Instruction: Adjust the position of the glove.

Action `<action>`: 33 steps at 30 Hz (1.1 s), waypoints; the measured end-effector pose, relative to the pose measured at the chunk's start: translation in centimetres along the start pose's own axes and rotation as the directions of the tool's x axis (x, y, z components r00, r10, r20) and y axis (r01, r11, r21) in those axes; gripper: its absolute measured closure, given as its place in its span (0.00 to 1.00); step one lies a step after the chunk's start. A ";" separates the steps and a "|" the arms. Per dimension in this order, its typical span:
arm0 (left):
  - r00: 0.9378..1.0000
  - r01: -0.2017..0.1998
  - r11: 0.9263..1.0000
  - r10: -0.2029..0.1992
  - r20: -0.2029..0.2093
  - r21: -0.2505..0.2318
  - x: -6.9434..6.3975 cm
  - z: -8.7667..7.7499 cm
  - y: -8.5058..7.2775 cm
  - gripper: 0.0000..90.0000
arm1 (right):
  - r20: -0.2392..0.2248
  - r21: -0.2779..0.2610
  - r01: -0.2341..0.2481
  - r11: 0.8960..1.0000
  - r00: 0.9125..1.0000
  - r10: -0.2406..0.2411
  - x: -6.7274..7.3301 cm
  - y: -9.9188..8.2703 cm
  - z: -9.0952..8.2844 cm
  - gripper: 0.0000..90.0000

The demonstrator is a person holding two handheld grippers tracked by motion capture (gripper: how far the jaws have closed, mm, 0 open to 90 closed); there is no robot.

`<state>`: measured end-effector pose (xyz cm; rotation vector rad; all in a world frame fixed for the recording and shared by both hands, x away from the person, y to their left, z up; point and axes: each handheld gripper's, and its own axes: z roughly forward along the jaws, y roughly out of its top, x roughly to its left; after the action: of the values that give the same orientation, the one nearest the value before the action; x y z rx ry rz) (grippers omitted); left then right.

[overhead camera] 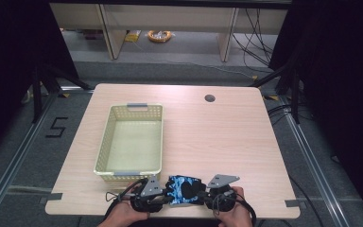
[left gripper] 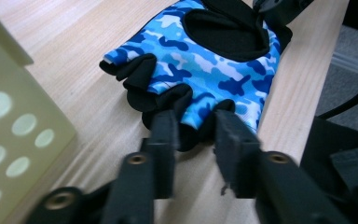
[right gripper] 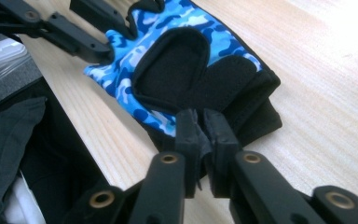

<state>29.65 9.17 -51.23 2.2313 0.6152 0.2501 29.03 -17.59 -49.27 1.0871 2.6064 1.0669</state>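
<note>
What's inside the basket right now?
The basket shows a bare floor, nothing in it. Its near wall hides a strip of the floor. The glove lies outside, on the table.

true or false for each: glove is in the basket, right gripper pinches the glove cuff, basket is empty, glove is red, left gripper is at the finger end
1. The glove is in the basket. False: it lies on the table, beside the basket.
2. The right gripper pinches the glove's cuff. True.
3. The basket is empty. True.
4. The glove is red. False: blue camouflage with black.
5. The left gripper is at the glove's finger end. True.
</note>
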 end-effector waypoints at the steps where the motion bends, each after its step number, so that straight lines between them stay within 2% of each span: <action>1: 1.000 -0.011 1.000 0.011 0.003 -0.003 0.0 0.0 0.1 0.86 | -0.003 -0.001 0.001 1.000 1.000 -0.002 0.0 0.0 0.0 0.97; 2: 1.000 0.018 1.000 -0.018 0.007 -0.009 -0.2 0.0 0.1 0.89 | -0.001 -0.021 0.006 1.000 1.000 -0.006 0.0 0.0 0.1 0.98; 3: 1.000 0.007 1.000 -0.007 0.005 -0.015 -0.3 -0.2 0.2 0.91 | -0.007 -0.014 0.009 1.000 1.000 -0.010 -0.1 0.1 -0.2 0.98; 4: 1.000 0.005 1.000 -0.005 0.002 -0.017 -0.3 -0.4 0.3 0.93 | -0.009 -0.048 0.001 0.999 1.000 -0.001 -0.1 0.2 -0.5 0.98; 5: 1.000 0.007 0.999 -0.007 0.007 -0.038 -0.4 -0.6 0.5 0.93 | -0.009 -0.048 0.001 0.999 1.000 -0.001 -0.1 0.2 -0.5 0.98; 6: 1.000 0.018 0.998 -0.018 0.011 -0.055 -0.4 -0.9 0.7 0.94 | -0.020 -0.057 0.006 0.998 1.000 -0.007 -0.1 0.4 -1.2 0.98; 7: 1.000 0.012 0.998 -0.011 0.012 -0.060 -0.4 -1.1 0.9 0.94 | -0.020 -0.057 0.006 0.998 1.000 -0.007 -0.1 0.4 -1.2 0.98; 8: 1.000 -0.013 0.998 0.014 0.004 -0.058 -0.3 -1.5 1.3 0.95 | -0.018 -0.060 0.006 0.998 1.000 -0.007 0.0 0.5 -1.5 0.98; 9: 1.000 -0.008 0.997 0.009 0.006 -0.075 -0.4 -1.6 1.5 0.97 | -0.030 -0.077 -0.006 0.997 1.000 0.003 0.2 0.5 -1.8 0.98; 10: 1.000 -0.024 0.998 0.024 0.004 -0.059 -0.2 -1.7 1.7 0.98 | -0.043 -0.084 -0.028 0.996 0.999 0.024 0.8 0.5 -2.1 0.98; 11: 1.000 0.014 0.997 -0.013 0.012 -0.080 -0.4 -1.5 1.8 0.98 | -0.043 -0.084 -0.028 0.996 0.999 0.024 0.8 0.5 -2.1 0.98; 12: 1.000 0.007 0.996 -0.006 0.007 -0.087 -0.4 -1.4 1.9 0.99 | -0.036 -0.103 0.002 0.995 0.999 -0.005 0.8 0.5 -2.1 0.98; 13: 1.000 0.017 0.997 -0.016 0.013 -0.076 -0.4 -1.2 1.8 0.98 | -0.035 -0.101 -0.008 0.995 0.999 0.005 1.1 0.5 -2.2 0.98; 14: 1.000 -0.013 0.998 0.013 0.006 -0.059 -0.1 -1.1 1.8 0.97 | -0.033 -0.112 -0.019 0.993 0.999 0.016 1.3 0.4 -2.1 0.98; 15: 1.000 0.014 0.998 -0.014 0.012 -0.063 -0.2 -0.9 1.7 0.95 | -0.024 -0.102 -0.020 0.995 1.000 0.018 1.3 0.3 -2.2 0.98; 17: 1.000 0.010 0.999 -0.010 0.017 -0.044 -0.1 -0.8 1.4 0.89 | -0.003 -0.092 -0.057 0.994 0.998 0.057 1.4 0.0 -2.1 0.98; 18: 0.999 -0.025 0.999 0.026 0.023 -0.036 0.1 -0.8 1.3 0.85 | -0.001 -0.084 -0.060 0.995 0.998 0.060 1.3 -0.2 -2.1 0.98; 19: 1.000 -0.014 0.999 0.015 0.020 -0.034 0.0 -0.7 1.3 0.83 | 0.003 -0.076 -0.082 0.994 0.997 0.083 1.4 -0.5 -2.0 0.98; 20: 1.000 -0.001 1.000 0.002 0.028 -0.020 -0.1 -0.7 1.2 0.81 | 0.010 -0.078 -0.079 0.994 0.997 0.080 1.3 -0.8 -1.9 0.98; 21: 1.000 0.001 1.000 -0.001 0.020 -0.023 -0.1 -0.5 1.2 0.78 | 0.004 -0.064 -0.111 0.992 0.994 0.112 1.6 -1.2 -1.6 0.98; 22: 1.000 0.006 1.000 -0.006 0.025 -0.016 -0.2 -0.4 1.1 0.78 | 0.004 -0.064 -0.111 0.992 0.994 0.112 1.6 -1.2 -1.6 0.98; 23: 1.000 0.002 1.000 -0.002 0.019 -0.012 -0.1 -0.2 1.1 0.77 | 0.010 -0.070 -0.088 0.994 0.996 0.089 1.5 -1.3 -1.3 0.97; 24: 1.000 -0.001 1.000 0.001 0.015 -0.002 -0.1 -0.2 1.0 0.76 | 0.014 -0.055 -0.086 0.995 0.996 0.087 1.6 -1.3 -1.2 0.97; 25: 0.999 0.028 0.999 -0.028 0.019 -0.019 -0.3 0.0 0.9 0.75 | 0.016 -0.042 -0.094 0.995 0.995 0.095 1.7 -1.4 -1.0 0.97; 26: 1.000 0.013 1.000 -0.013 0.019 0.001 -0.1 -0.1 0.9 0.75 | 0.014 -0.020 -0.100 0.995 0.995 0.100 1.8 -1.4 -0.9 0.96; 28: 1.000 0.017 1.000 -0.017 0.018 -0.004 0.1 -0.2 0.9 0.73 | 0.018 -0.024 -0.077 0.997 0.997 0.077 1.6 -1.4 -0.8 0.93; 29: 1.000 0.028 1.000 -0.028 0.014 -0.004 0.1 -0.3 0.9 0.73 | 0.000 -0.026 -0.100 0.995 0.995 0.100 1.7 -1.4 -0.9 0.90; 30: 1.000 0.015 1.000 -0.015 0.013 -0.007 0.3 -0.3 1.0 0.72 | 0.008 -0.070 -0.090 0.993 0.996 0.090 1.6 -1.3 -0.8 0.87; 31: 0.999 0.045 0.999 -0.045 0.011 -0.002 0.3 -0.3 0.9 0.71 | 0.012 -0.072 -0.091 0.993 0.996 0.092 1.5 -1.2 -1.2 0.86; 32: 0.999 0.030 1.000 -0.030 0.014 -0.001 0.4 -0.4 0.9 0.70 | 0.017 -0.080 -0.096 0.992 0.995 0.098 1.4 -1.1 -1.5 0.84; 33: 0.998 0.067 0.998 -0.067 0.016 -0.005 0.3 -0.3 0.8 0.69 | 0.021 -0.094 -0.105 0.990 0.994 0.108 1.2 -1.0 -1.9 0.83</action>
<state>30.06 9.08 -50.44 2.2013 0.6782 0.1994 26.86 -18.37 -48.36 1.2222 2.4761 1.1743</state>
